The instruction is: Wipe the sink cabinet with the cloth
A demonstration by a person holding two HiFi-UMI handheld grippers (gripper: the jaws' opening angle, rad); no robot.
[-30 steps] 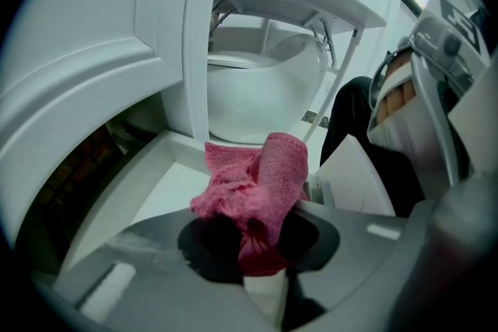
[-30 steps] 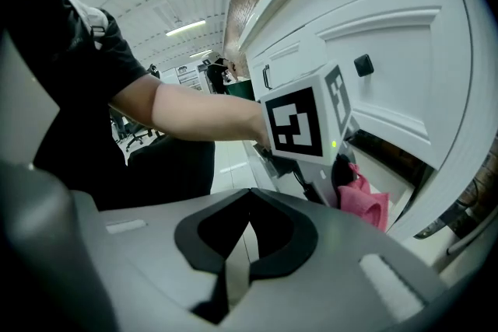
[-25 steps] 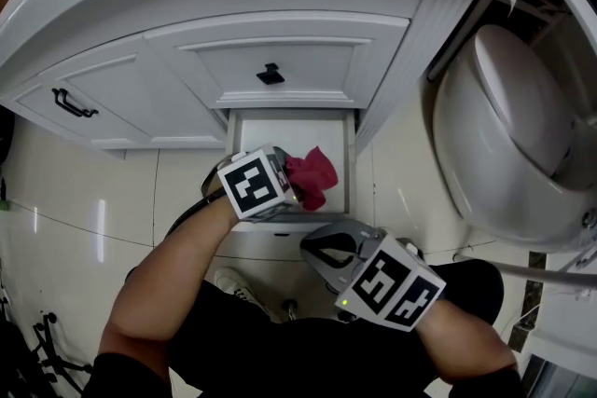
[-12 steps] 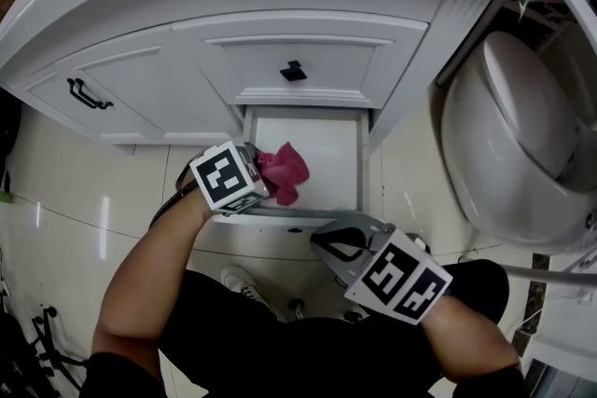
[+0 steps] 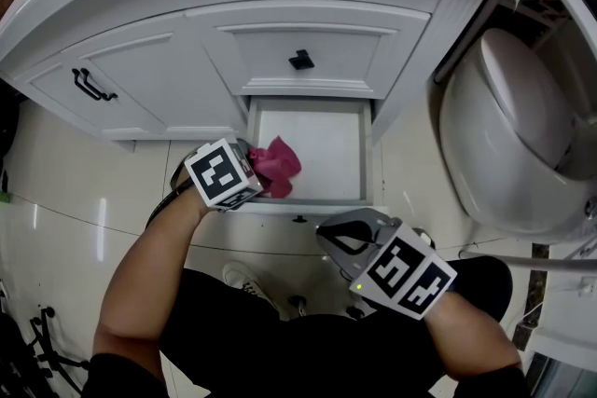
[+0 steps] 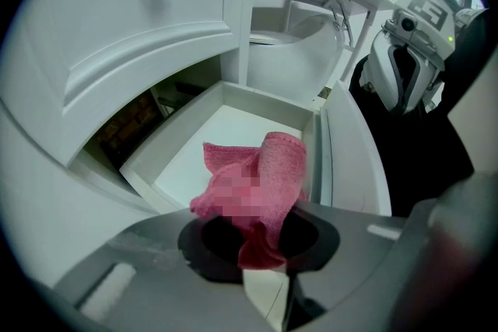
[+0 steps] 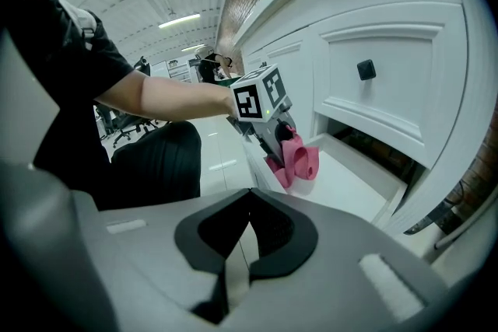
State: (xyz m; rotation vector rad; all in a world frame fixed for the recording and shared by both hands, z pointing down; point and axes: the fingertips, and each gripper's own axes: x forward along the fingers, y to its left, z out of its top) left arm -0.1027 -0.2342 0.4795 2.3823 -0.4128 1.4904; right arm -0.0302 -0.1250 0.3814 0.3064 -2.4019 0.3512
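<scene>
Over front left corner of open white wooden drawer (image 5: 366, 154): left gripper (image 6: 261, 249) clamped on crumpled pink microfibre cloth (image 6: 253, 186), cloth bunched above drawer's floor. Right gripper (image 7: 249, 194) pinched together, nothing in it, held back near drawer front. White panelled sink cabinet (image 5: 308, 28) above; black knob (image 5: 300, 61) on upper panel.

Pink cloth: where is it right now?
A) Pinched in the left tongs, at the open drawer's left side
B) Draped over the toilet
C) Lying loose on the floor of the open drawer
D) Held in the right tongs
A: the left tongs are closed on the cloth, which is bunched over the left side of the open drawer, while the right tongs are shut with nothing in them.
</scene>
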